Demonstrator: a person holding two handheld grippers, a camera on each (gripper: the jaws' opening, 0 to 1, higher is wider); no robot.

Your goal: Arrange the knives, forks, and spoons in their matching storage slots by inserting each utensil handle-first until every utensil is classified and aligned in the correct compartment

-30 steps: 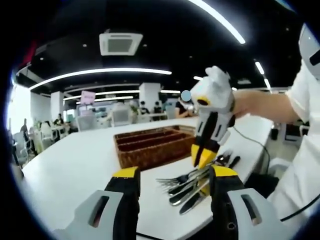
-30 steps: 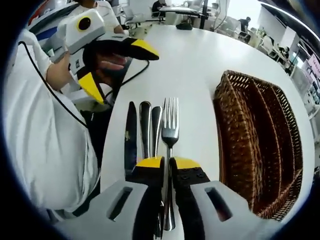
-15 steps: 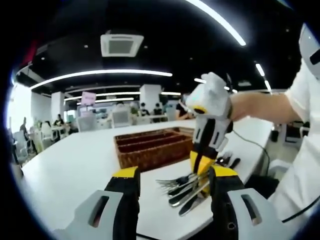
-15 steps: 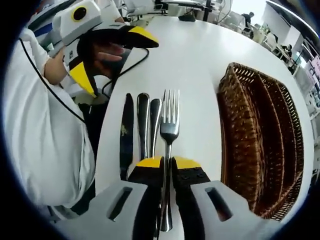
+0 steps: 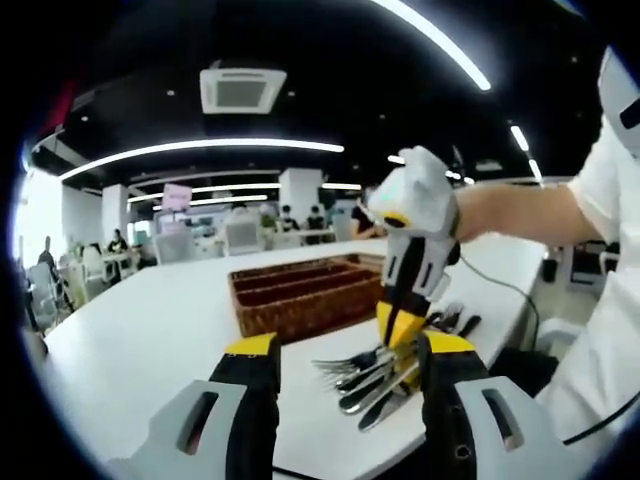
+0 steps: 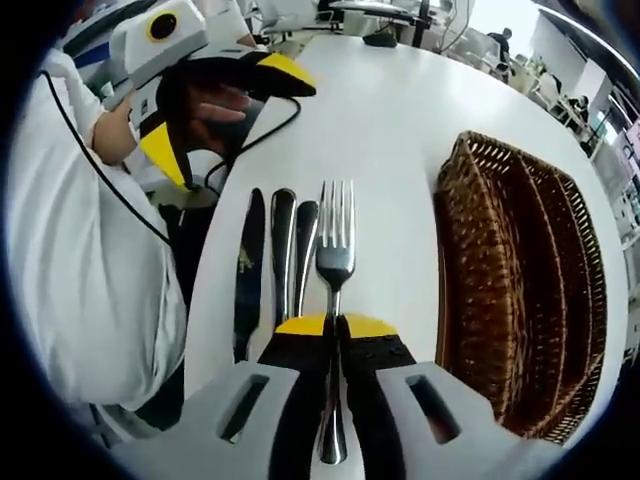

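Right gripper (image 6: 335, 325) is seen at bottom centre of the right gripper view, jaws pinched together on the handle of a fork (image 6: 335, 262). Fork tines are pointed toward the top of the frame; the handle runs down between the yellow-tipped jaws and out below them. Whether the fork is lifted or resting on the table cannot be told.

Just left of the fork, three more utensils are laid side by side on the white table (image 6: 400, 130): a knife (image 6: 246, 270) furthest left, then two rounded-end pieces (image 6: 283, 250), probably spoons, type not confirmed. All are lined up roughly parallel to the fork.

A brown wicker tray (image 6: 520, 300) is placed at right of frame, apart from the utensils, with long compartments divided lengthwise. No contents can be made out in the compartments.

Left gripper (image 6: 215, 110) is seen at upper left of the same view, held in a hand above the table edge, jaws spread wide with nothing between them. A black cable is trailed from it across the table.

In the left gripper view, the left gripper (image 5: 345, 350) is seen at bottom of frame with jaws wide apart, nothing gripped. Between them, at lower centre-right, the cluster of utensils (image 5: 375, 375) is visible with the right gripper (image 5: 402, 325) pointed down into it. The wicker tray (image 5: 300, 295) is located at centre, behind the utensils. A white sleeve (image 5: 610, 180) is visible at right edge. Office background with ceiling light strips is seen behind.
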